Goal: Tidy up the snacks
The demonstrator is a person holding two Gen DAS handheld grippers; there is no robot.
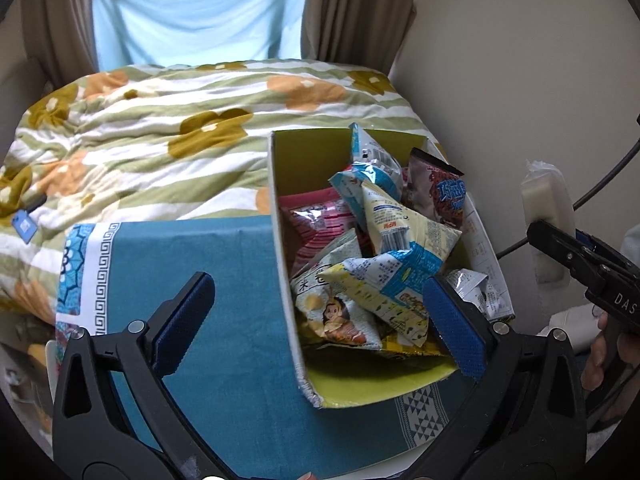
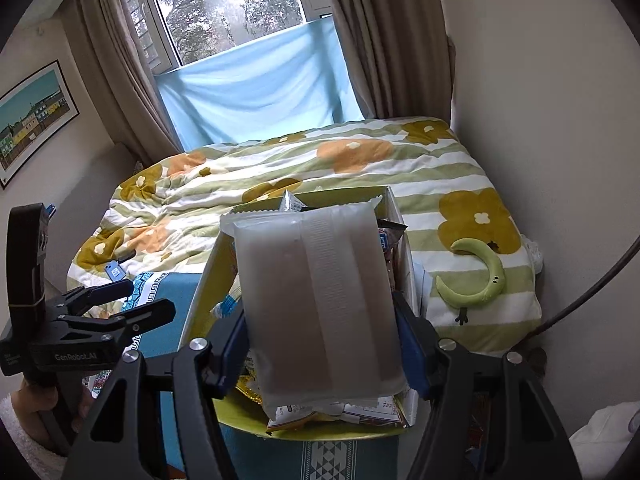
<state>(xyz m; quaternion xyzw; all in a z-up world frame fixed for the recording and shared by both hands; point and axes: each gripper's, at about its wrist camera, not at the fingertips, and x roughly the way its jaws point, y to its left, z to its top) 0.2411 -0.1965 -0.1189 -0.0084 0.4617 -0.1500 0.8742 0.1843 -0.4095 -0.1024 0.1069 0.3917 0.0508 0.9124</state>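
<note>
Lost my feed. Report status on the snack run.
Left gripper open, fingers empty, over the box's left wall. Right gripper shut on a frosted snack pack, poised over the box. Box heaped with snack bags; nothing blocking.

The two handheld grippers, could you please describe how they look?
Both are black plastic with silver pivot bolts and blue ribbed pads. The left gripper carries white "GenRobot.AI" lettering, seen from the right wrist. The right gripper shows white letters "DAS". A fluffy white sleeve shows.
</note>
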